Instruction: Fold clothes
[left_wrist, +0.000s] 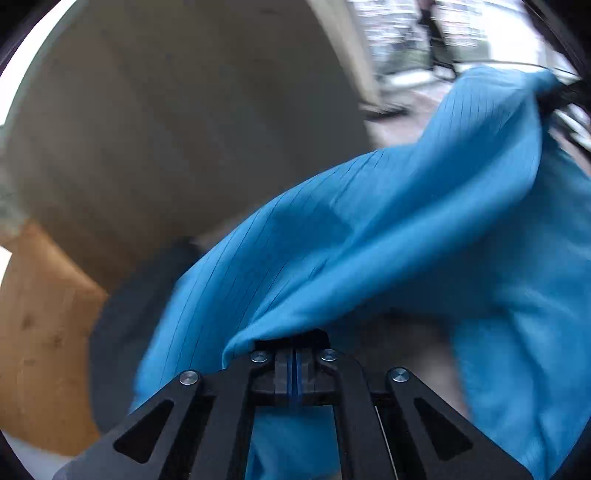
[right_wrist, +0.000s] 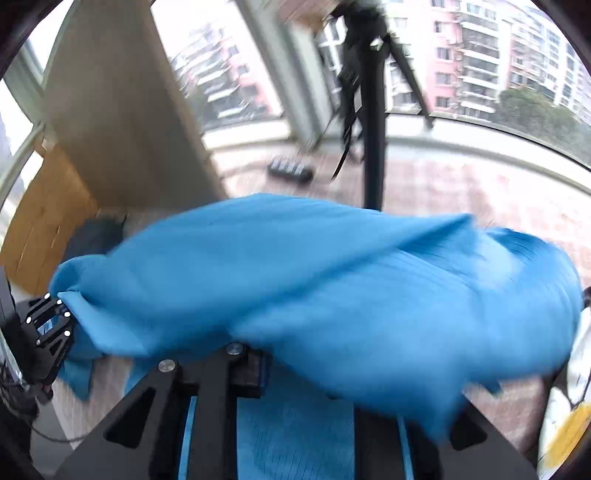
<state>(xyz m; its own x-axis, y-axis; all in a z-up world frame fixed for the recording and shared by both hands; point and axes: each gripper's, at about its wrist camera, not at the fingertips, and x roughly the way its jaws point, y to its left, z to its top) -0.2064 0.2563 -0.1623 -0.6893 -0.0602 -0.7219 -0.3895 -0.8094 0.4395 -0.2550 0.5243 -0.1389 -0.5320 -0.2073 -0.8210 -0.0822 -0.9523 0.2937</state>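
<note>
A blue garment with thin dark stripes (left_wrist: 388, 236) hangs stretched in the air between both grippers, blurred by motion. In the left wrist view my left gripper (left_wrist: 294, 365) is shut, pinching an edge of the cloth between its pads. The cloth rises to the upper right, where it bunches into my right gripper (left_wrist: 565, 96). In the right wrist view the blue garment (right_wrist: 314, 280) drapes over my right gripper (right_wrist: 291, 360) and hides its fingertips; only one finger (right_wrist: 251, 369) shows. My left gripper (right_wrist: 50, 323) holds a bunched corner at the far left.
A black tripod (right_wrist: 373, 122) stands ahead on the tiled floor (right_wrist: 461, 184), with a dark power strip (right_wrist: 290, 170) near it. A beige pillar (right_wrist: 122, 122) and a brown wooden panel (right_wrist: 44, 221) are on the left. Windows show buildings outside. A white and yellow object (right_wrist: 569, 413) sits at the right edge.
</note>
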